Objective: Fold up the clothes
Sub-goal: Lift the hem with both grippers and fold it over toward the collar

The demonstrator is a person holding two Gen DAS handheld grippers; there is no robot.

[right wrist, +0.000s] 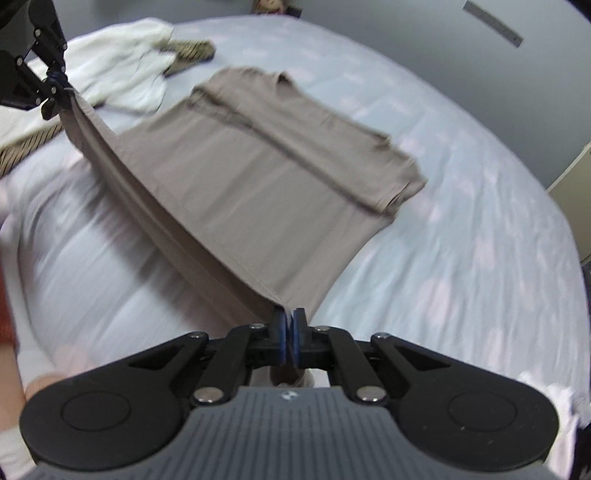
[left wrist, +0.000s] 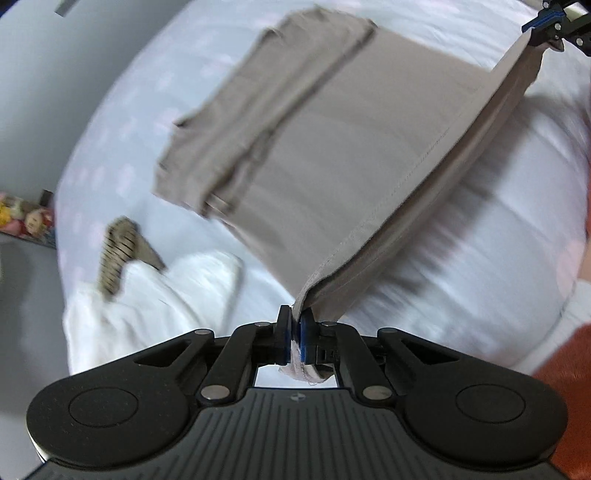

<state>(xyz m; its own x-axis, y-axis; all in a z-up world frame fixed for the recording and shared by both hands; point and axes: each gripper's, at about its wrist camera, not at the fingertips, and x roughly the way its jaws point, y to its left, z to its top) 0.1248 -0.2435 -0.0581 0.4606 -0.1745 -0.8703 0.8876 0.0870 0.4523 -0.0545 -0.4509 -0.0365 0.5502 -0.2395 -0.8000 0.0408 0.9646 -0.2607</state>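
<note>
A taupe T-shirt (left wrist: 314,147) lies spread on a pale bed sheet (left wrist: 129,122), its sleeves folded in. My left gripper (left wrist: 294,317) is shut on one hem corner and lifts it. My right gripper (right wrist: 289,317) is shut on the other hem corner of the T-shirt (right wrist: 266,162). The hem is stretched taut in the air between the two grippers. The right gripper shows in the left wrist view at top right (left wrist: 546,31); the left gripper shows in the right wrist view at top left (right wrist: 55,88). The far half of the shirt rests on the bed.
A white garment (left wrist: 147,295) and a brown striped garment (left wrist: 118,251) lie heaped on the bed beside the shirt, also in the right wrist view (right wrist: 125,74). A grey wall (left wrist: 55,74) stands behind the bed. Stuffed toys (left wrist: 26,218) sit at the bed's edge.
</note>
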